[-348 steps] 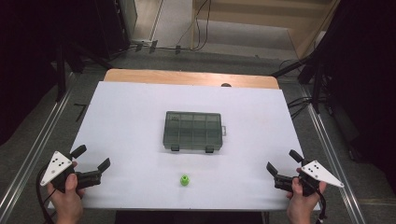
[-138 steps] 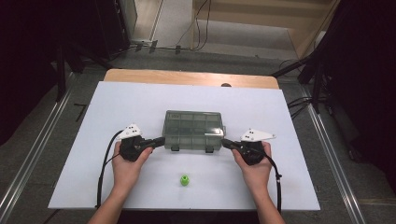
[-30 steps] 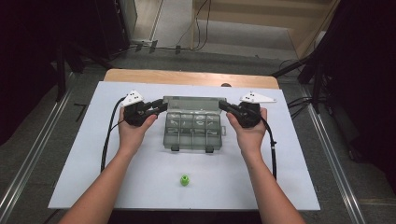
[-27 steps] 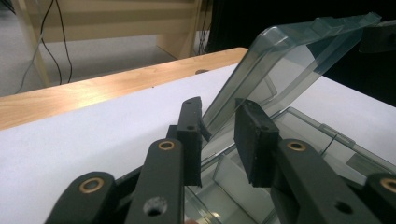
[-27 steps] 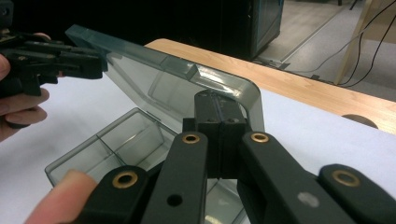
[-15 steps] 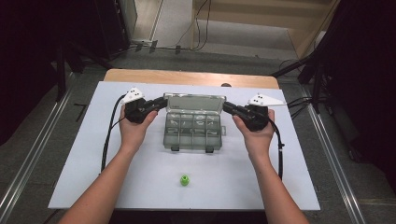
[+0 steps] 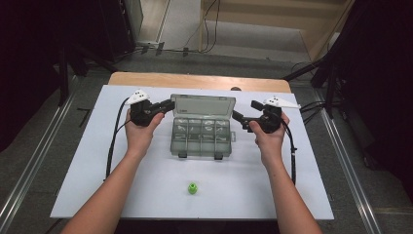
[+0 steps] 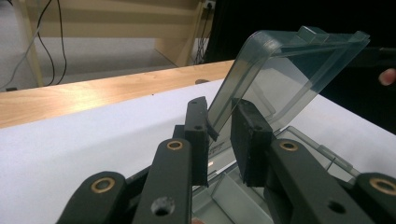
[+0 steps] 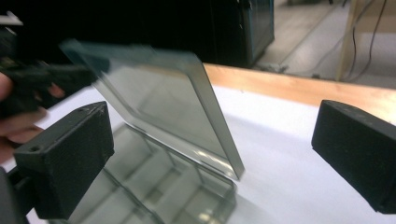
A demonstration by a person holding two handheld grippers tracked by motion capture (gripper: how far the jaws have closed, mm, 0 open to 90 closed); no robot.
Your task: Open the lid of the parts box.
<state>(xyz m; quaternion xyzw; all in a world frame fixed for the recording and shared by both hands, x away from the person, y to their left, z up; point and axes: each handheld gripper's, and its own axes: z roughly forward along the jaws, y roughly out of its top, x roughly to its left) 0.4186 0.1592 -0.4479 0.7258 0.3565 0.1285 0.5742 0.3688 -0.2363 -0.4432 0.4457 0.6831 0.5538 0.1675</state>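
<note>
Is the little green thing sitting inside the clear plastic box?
No, the green thing lies on the white table, well apart from the box, on the person's side of it.

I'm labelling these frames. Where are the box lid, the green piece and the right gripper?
box lid (image 7: 203, 104), high view, middle of the raised panel.
green piece (image 7: 193, 187), high view, its top.
right gripper (image 7: 241, 116), high view, between its fingertips.

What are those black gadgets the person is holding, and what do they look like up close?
Two hand-held tongs: the left tongs and right tongs are black, each topped by a pale three-cornered plate and trailing a black cable. Up close, the arms carry brass-coloured rivets and end in blocky black pads. The forearms are bare, no sleeves.
</note>
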